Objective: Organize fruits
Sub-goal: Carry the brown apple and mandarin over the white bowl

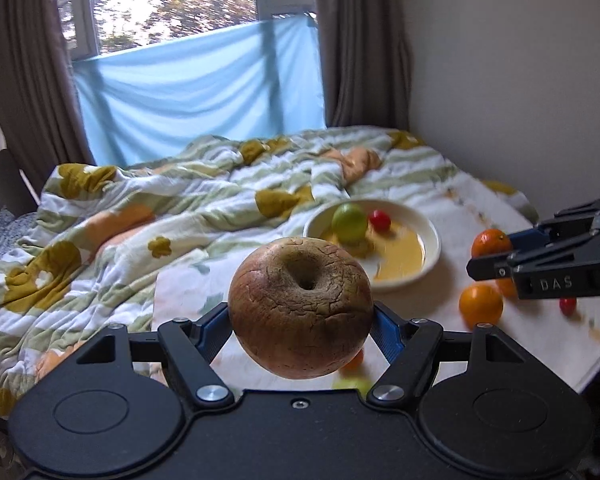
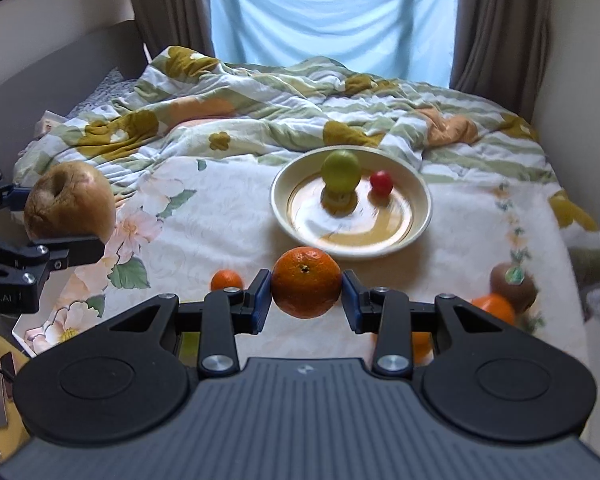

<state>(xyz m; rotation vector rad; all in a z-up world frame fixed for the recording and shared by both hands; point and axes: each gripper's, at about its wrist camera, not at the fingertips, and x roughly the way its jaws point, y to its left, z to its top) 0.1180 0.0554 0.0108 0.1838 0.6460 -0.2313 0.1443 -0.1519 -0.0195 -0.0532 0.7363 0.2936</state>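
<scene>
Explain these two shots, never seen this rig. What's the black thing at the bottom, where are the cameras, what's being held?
No robot: a person carries two handheld grippers, each with a fisheye camera looking along its fingers. The black frame at the bottom is the gripper itself.

Left view: the left gripper is clamped on a wrinkled brownish apple.

Right view: the right gripper is clamped on an orange.

Both are above a bed. On it sits a bowl holding a green fruit and a small red one, with more oranges and a kiwi loose nearby.

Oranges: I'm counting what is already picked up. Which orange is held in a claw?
The large orange clamped in the right claw, above the bedcover. The smaller orange to its left and another at right lie loose.
</scene>
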